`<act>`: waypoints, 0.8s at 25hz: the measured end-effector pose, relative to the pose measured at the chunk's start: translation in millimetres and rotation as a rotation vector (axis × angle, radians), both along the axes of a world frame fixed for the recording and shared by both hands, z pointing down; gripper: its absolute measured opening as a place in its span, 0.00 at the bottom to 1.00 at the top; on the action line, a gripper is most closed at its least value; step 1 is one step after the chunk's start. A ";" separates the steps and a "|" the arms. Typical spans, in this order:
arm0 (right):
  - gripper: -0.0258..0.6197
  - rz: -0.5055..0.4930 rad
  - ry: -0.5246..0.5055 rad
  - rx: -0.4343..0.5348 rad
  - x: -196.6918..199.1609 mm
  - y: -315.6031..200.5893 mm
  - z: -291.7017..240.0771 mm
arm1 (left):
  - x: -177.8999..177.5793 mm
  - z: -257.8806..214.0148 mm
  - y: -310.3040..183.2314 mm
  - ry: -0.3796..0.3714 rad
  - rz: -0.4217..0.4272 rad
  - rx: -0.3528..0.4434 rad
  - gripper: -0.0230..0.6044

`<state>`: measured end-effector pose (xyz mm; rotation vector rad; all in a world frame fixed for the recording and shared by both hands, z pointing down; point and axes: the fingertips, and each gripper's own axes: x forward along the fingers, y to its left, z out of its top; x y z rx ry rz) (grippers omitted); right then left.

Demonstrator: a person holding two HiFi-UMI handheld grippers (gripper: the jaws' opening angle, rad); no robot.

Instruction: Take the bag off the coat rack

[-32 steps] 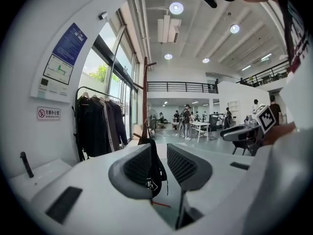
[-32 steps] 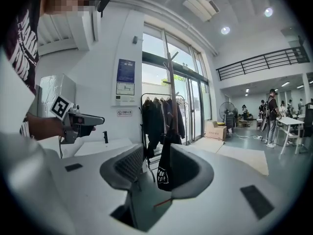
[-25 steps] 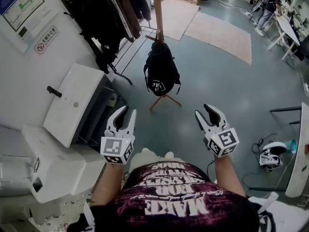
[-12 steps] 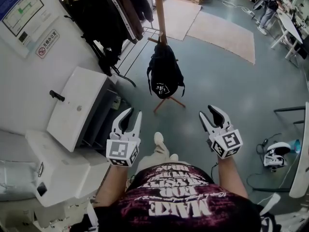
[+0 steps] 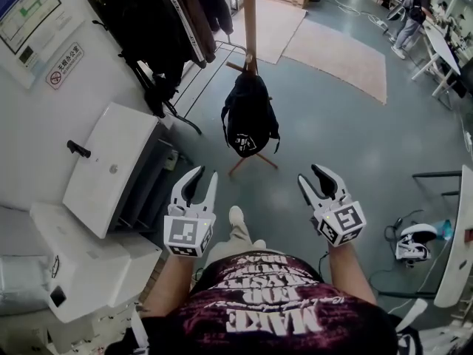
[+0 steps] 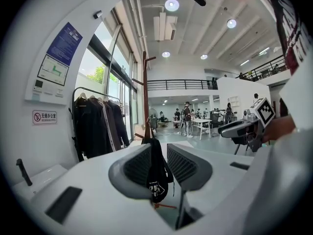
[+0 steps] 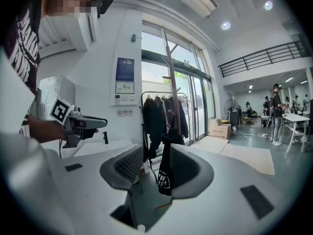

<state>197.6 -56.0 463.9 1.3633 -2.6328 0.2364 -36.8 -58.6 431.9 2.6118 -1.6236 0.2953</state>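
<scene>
A black bag (image 5: 249,115) with a white print hangs low on the wooden coat rack pole (image 5: 250,17), just above its splayed feet. Both grippers are held out in front of the person, short of the bag. My left gripper (image 5: 197,181) is open and holds nothing; through its jaws the bag (image 6: 155,173) shows in the distance. My right gripper (image 5: 315,180) is also open and holds nothing, with the bag (image 7: 165,173) and pole (image 7: 175,99) seen between its jaws.
A rail of dark coats (image 5: 159,21) stands left of the pole. White machines (image 5: 111,165) line the left wall. Beige mats (image 5: 344,50) lie on the grey floor beyond. A headset (image 5: 410,244) with cables lies at right. People stand by tables (image 5: 440,39) far right.
The person has stepped a little toward the coat rack. Both grippers stay open and level.
</scene>
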 end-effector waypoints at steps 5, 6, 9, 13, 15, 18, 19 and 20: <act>0.31 -0.002 0.023 -0.005 -2.0 -14.9 -0.6 | -0.6 -4.4 -20.6 0.026 0.017 0.004 0.20; 0.31 0.000 0.025 -0.006 -2.1 -19.5 -1.2 | -1.1 -4.0 -25.8 0.027 0.017 0.002 0.20; 0.31 -0.004 0.026 -0.011 -6.3 -30.9 -3.7 | -1.2 -2.8 -37.6 0.029 0.022 -0.005 0.20; 0.30 -0.020 0.037 -0.010 -12.1 -45.7 -5.7 | 1.9 -4.8 -52.1 -0.006 0.025 0.008 0.20; 0.30 -0.020 0.036 -0.011 -12.9 -53.4 -5.8 | 5.2 -6.4 -59.2 -0.031 0.033 0.020 0.20; 0.30 -0.020 0.036 -0.013 -14.5 -65.8 -4.6 | 6.2 -6.7 -71.8 -0.010 0.043 0.012 0.20; 0.30 -0.021 0.036 -0.015 -15.8 -70.1 -4.0 | 5.2 -6.5 -76.2 -0.005 0.042 0.009 0.20; 0.30 -0.023 0.035 -0.016 -17.7 -74.3 -3.4 | 3.7 -5.9 -80.3 -0.005 0.040 0.006 0.20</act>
